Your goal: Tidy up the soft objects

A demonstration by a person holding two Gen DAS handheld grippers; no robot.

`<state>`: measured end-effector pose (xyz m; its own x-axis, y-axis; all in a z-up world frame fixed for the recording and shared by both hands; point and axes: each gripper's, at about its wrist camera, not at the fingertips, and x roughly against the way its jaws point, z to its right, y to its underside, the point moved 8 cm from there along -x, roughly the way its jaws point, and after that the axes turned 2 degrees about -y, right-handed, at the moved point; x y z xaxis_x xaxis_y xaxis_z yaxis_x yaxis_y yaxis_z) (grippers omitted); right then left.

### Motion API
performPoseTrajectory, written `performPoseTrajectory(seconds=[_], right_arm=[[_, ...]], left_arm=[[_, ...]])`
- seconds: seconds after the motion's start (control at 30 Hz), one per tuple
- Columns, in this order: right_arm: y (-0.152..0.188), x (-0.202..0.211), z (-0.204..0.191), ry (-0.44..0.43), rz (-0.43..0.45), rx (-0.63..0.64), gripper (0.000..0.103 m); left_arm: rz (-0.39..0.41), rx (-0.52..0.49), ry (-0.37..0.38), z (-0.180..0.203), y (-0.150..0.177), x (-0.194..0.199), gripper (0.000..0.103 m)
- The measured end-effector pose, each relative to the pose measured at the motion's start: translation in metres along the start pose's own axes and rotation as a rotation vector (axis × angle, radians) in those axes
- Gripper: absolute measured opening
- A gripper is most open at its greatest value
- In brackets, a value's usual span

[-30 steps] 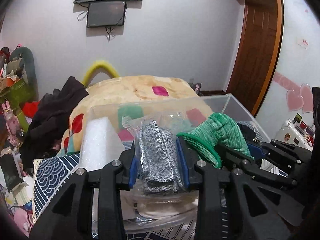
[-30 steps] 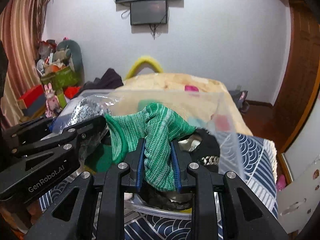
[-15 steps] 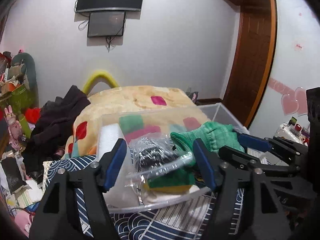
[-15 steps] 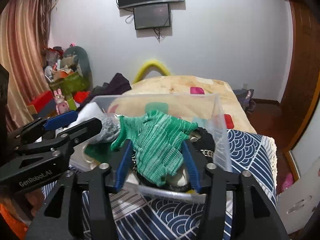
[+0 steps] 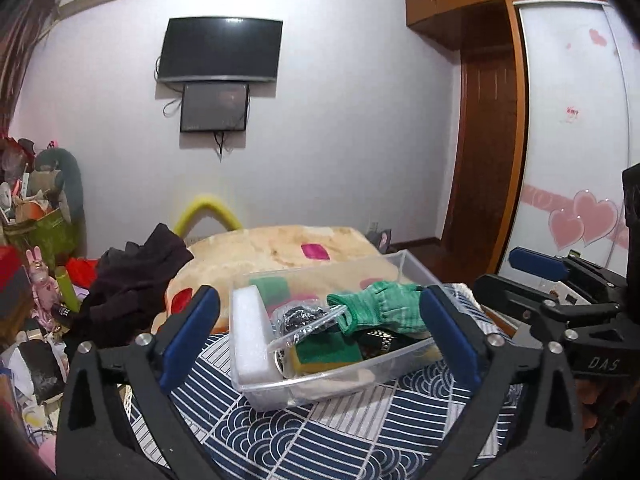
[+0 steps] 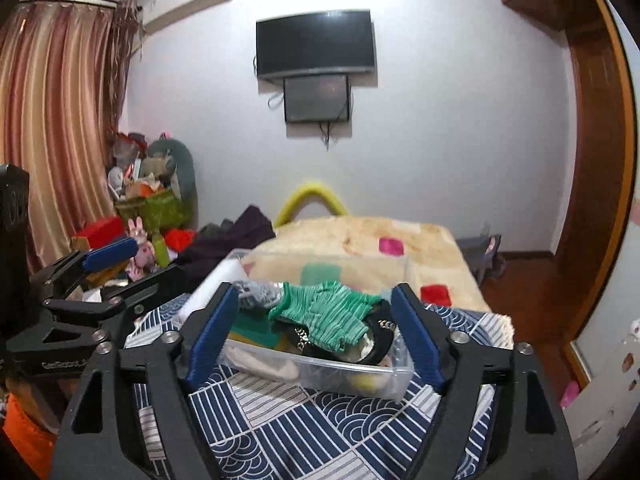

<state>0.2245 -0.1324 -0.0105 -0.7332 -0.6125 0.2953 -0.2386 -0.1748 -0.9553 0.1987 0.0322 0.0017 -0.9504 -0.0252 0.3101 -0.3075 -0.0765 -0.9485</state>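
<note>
Clear bin on blue patterned bedspread; TV on far wall. Green glove inside bin. Left gripper and right gripper both wide apart, empty. Only right view shows curtain; bagged item possibly grey knit.

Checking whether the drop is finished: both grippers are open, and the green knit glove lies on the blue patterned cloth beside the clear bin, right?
Not quite. Both the left gripper and right gripper are open, but the green knit glove lies inside the clear bin, on top of the other items, not on the blue patterned cloth. The right wrist view shows it.
</note>
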Motion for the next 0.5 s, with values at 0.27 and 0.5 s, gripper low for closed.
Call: performPoseTrajectory(seconds=[0.27, 0.5], right_arm=[[0.005, 0.022, -0.010, -0.013, 0.050, 0.005, 0.085], [0.011, 0.024, -0.011, -0.005, 0.054, 0.003, 0.087]], left_arm=[[0.030, 0.042, 0.020, 0.001, 0.009, 0.034, 0.103], [0.029, 0.025, -0.001, -0.001, 0.018, 0.044, 0.103]])
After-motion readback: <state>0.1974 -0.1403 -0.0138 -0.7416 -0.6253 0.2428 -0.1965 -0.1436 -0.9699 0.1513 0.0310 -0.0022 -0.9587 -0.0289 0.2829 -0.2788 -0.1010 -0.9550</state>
